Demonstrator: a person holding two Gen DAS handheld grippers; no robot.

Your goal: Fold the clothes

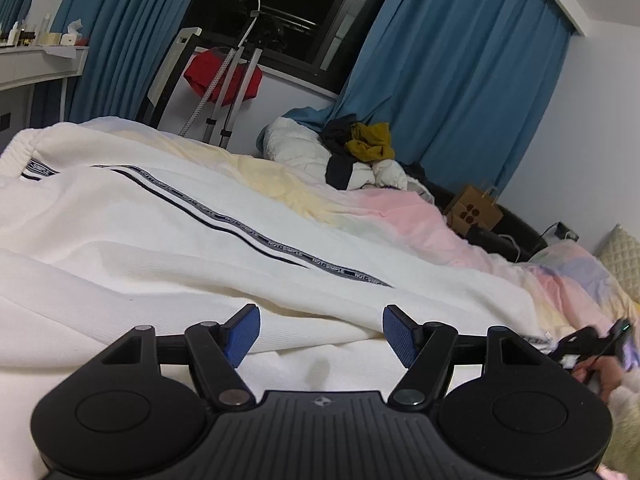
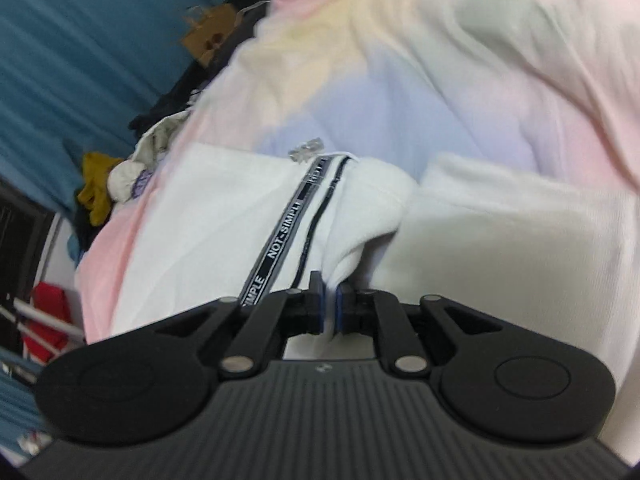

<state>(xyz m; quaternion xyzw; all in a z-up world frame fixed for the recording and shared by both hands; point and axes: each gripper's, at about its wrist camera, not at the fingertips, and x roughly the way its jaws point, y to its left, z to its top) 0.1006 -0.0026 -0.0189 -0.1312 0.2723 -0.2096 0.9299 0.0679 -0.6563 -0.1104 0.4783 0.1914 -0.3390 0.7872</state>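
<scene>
White garment (image 1: 168, 216) with a dark lettered stripe (image 1: 280, 240), spread across the bed (image 1: 420, 216) on its pastel rainbow cover, filling most of the near side. Left gripper (image 1: 320, 334) poised just above the garment's near folds, jaws well apart, blue pads (image 1: 242, 334) bare, no cloth between them. Right gripper (image 2: 330, 304) at the garment's far end from the left one, jaws clamped together on a pinched ridge of white cloth (image 2: 352, 248) right beside the stripe (image 2: 288, 236), the fabric puckering up from the pads toward the cover. Same right gripper also just visible at the right edge of the left wrist view (image 1: 592, 344), with a hand (image 1: 604, 376) behind it. Beyond the garment, at the bed's far side: a heap of clothes (image 1: 360, 148) with a mustard piece on top, a brown paper bag (image 1: 476, 212), blue curtains (image 1: 460, 72) framing a dark window (image 1: 280, 4), a red cloth (image 1: 224, 76) hung on a rack.
</scene>
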